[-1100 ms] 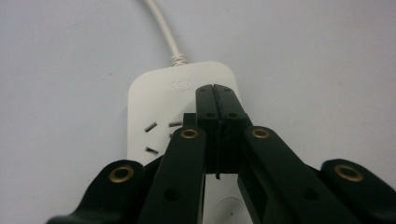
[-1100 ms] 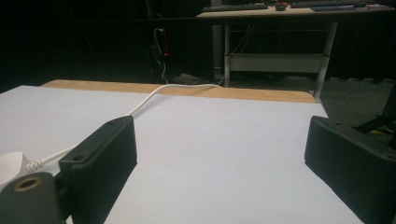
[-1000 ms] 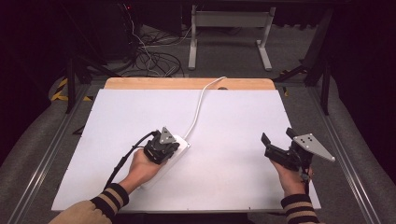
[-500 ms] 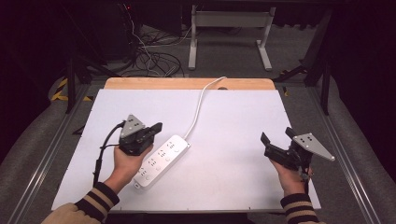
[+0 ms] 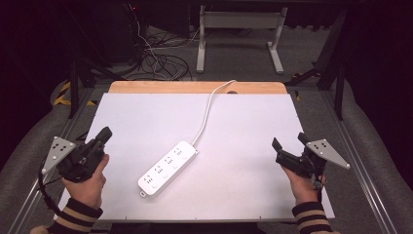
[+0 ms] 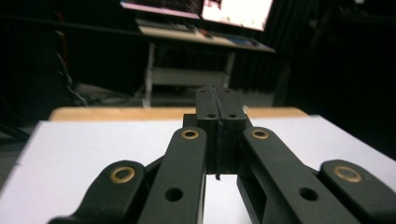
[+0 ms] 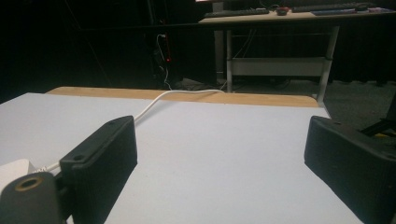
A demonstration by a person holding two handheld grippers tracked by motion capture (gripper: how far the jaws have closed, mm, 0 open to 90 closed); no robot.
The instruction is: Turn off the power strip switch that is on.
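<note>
Nearest the person's side, two striped sleeves come in over the front edge of the table (image 5: 122, 122). The left hand (image 5: 90, 183) sits at the front-left corner, right at the left edge of the white surface, and carries the left gripper (image 5: 103, 135) lifted off the top and pointing up toward the far side. Its jaws are pressed flat together with nothing between them; the left gripper view shows the two pads meeting along one thin seam, the white top spreading out beyond them. Its cable loops down past the left edge.

The right hand (image 5: 304, 187) is near the front-right corner, just inside the right edge. The right gripper (image 5: 290, 145) stands with its jaws wide apart and nothing in them; in the right gripper view only bare white board lies between the two black jaws.

Between the hands, a little left of the middle and well apart from both grippers, lies the white power strip (image 5: 168, 168). It rests flat and slanted, its near end toward the front-left and its far end toward the middle of the table. Bare white surface lies on both sides of it.

From its far end the white cord (image 5: 208, 111) runs up across the board and over the wooden strip (image 5: 195, 87) along the back edge. Beyond that are the dark floor, tangled cables and a desk frame (image 5: 238, 29).
</note>
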